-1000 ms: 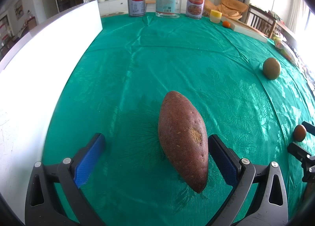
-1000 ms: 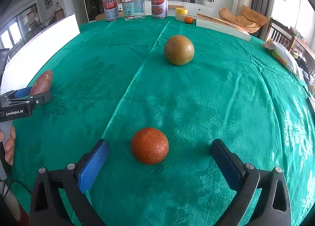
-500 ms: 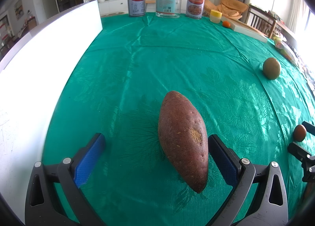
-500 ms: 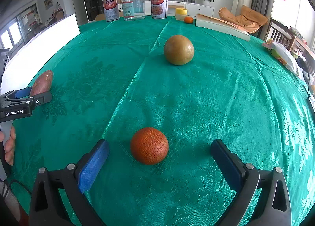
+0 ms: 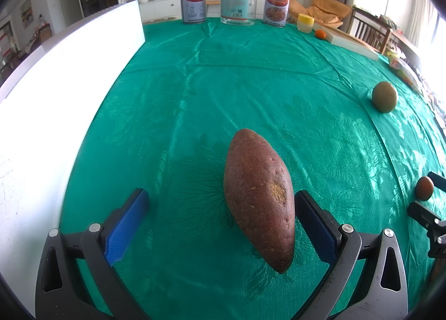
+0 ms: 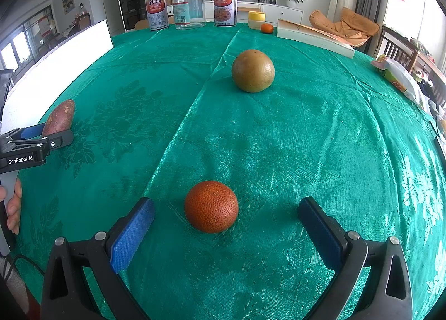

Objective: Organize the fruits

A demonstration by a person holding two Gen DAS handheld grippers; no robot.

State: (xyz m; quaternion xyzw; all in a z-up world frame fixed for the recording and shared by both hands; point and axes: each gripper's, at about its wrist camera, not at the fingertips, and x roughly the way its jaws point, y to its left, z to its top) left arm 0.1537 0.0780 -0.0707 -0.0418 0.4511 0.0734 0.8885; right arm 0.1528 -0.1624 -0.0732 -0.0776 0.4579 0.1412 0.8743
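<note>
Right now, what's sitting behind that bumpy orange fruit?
Behind the orange fruit lies bare green cloth, then a greenish-brown round fruit. The patch of cloth directly behind it is hidden.

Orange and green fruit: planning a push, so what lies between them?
Only bare green cloth between the orange and green fruit, per the right wrist view.

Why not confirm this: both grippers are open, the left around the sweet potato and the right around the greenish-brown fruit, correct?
Not quite. The right gripper brackets the orange, as the right wrist view shows; the greenish-brown fruit lies farther off. The left gripper does bracket the sweet potato.
</note>
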